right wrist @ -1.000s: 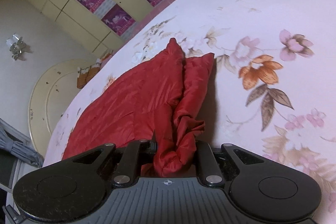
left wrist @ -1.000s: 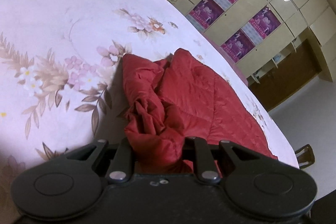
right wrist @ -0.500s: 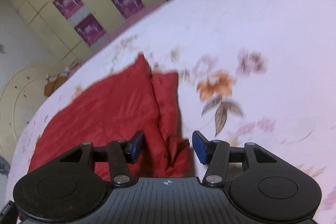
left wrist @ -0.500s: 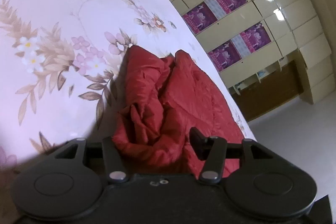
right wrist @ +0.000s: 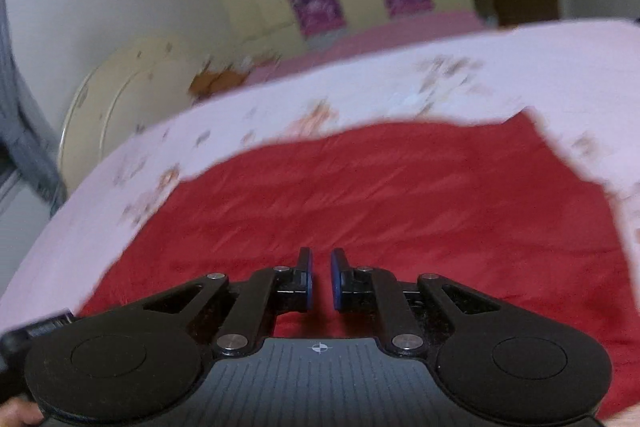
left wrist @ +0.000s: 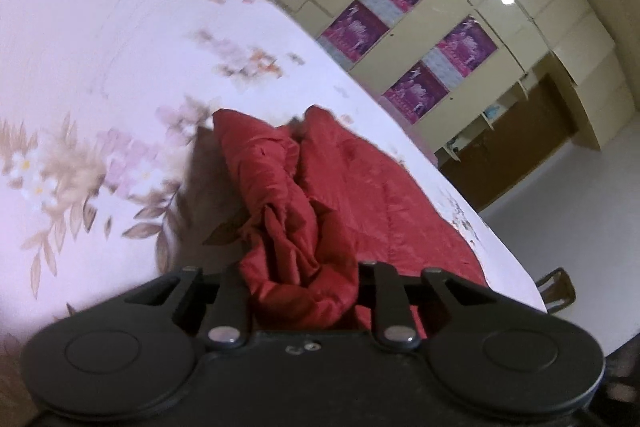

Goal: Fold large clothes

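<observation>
A red quilted garment (left wrist: 360, 195) lies on a pink floral bedsheet (left wrist: 100, 67). In the left wrist view a bunched red fold (left wrist: 296, 259) sits between the fingers of my left gripper (left wrist: 304, 291), which is shut on it. In the right wrist view the garment (right wrist: 380, 195) spreads flat and wide. My right gripper (right wrist: 320, 279) hovers over its near part with blue pads nearly together and nothing between them.
The bedsheet (right wrist: 280, 99) surrounds the garment on all sides. Cream cupboards with purple posters (left wrist: 420, 39) stand beyond the bed. A cream headboard (right wrist: 104, 107) is at the left in the right wrist view. A dark chair (left wrist: 556, 287) stands by the bed edge.
The right gripper let go of the red fold, swung left over the flat garment and closed empty. The left gripper opened briefly and is closed on the bunched fold again.
</observation>
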The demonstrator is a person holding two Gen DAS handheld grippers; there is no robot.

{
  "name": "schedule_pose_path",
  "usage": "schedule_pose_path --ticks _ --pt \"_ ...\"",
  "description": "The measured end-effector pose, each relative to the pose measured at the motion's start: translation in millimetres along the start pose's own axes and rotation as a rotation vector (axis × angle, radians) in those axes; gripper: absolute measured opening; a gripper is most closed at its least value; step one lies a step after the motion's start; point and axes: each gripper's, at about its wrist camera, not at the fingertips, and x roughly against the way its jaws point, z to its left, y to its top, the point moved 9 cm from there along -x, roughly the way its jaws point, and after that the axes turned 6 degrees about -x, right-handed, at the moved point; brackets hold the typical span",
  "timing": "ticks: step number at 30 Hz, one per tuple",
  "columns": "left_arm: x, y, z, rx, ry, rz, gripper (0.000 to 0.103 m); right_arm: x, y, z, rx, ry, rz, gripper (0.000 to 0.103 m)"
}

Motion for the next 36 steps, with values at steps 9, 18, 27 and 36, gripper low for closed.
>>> schedule_pose_path --ticks 9,18,27,36 --pt "26 15 -61 -0.224 0.032 -0.065 0.02 -20 -10 -21 -0.038 0.006 0.085 0.007" --pt "40 13 -115 -0.372 0.023 -0.088 0.02 39 -37 -26 -0.04 0.062 0.138 0.007" --pt "40 5 -169 -0.501 -0.03 -0.099 0.02 21 -41 -36 -0.048 0.058 0.167 0.002" --pt "23 -16 -226 -0.547 -0.082 -0.08 0.02 63 -15 -51 -0.004 0.035 0.069 0.002"
